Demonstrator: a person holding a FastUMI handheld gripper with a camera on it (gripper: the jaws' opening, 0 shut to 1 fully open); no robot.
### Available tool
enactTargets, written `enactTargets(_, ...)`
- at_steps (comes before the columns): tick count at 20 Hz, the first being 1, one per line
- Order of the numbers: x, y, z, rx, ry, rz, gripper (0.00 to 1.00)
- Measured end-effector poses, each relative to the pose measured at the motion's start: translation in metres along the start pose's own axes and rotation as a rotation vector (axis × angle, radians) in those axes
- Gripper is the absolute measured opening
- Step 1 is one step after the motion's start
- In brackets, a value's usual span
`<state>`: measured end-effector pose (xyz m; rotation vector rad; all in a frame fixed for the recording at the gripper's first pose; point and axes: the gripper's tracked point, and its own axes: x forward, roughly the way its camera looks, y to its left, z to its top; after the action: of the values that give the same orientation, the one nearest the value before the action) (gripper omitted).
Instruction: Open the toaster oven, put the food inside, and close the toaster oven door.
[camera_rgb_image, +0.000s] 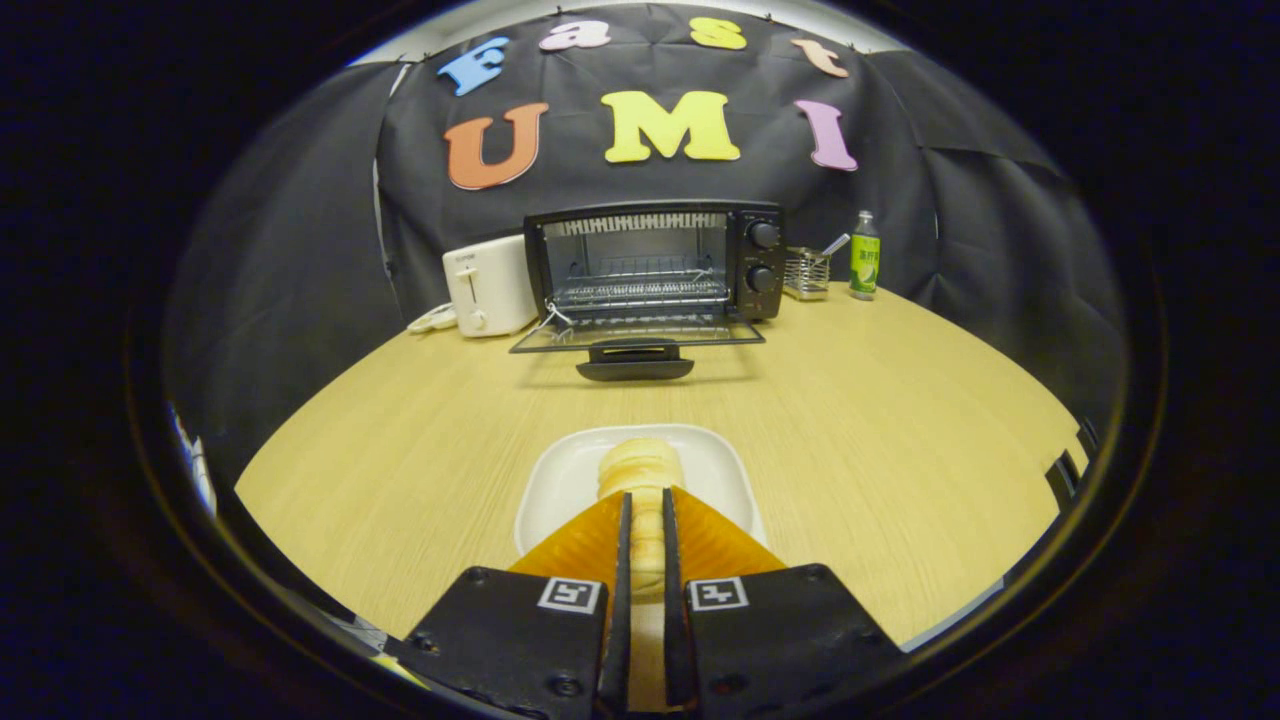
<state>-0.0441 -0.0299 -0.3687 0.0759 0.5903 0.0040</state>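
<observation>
The hand-held gripper is sitting nearest, its two fingers drawn narrow and pressing on either side of a pale bread roll. The roll is running up between the fingers and poking out past their tips toward 12 o'clock. It is lying over a white plate, which is resting on the light wooden counter right under the fingertips; whether the roll is touching the plate or lifted off it is not clear.

Farther out at 12 o'clock from the fingers, well apart from the plate, the black toaster oven is standing with its door dropped flat toward the gripper, the dark handle leading. A wire rack is showing inside the open cavity, and two knobs are sitting on the oven's right panel.

At about 11 o'clock, just beside the oven, a white toaster is standing. At about 1 o'clock beyond the oven, a small wire basket is holding a utensil, with a green bottle just beside it.
</observation>
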Motion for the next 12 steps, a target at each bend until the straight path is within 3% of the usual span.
enactTargets(4, -0.004, -0.001, 0.013, 0.055, -0.022, 0.029, 0.09)
enactTargets(7, -0.009, -0.001, 0.033, 0.094, -0.068, 0.063, 0.08)
enactTargets(12, -0.006, 0.007, 0.080, 0.241, -0.161, 0.191, 0.08)
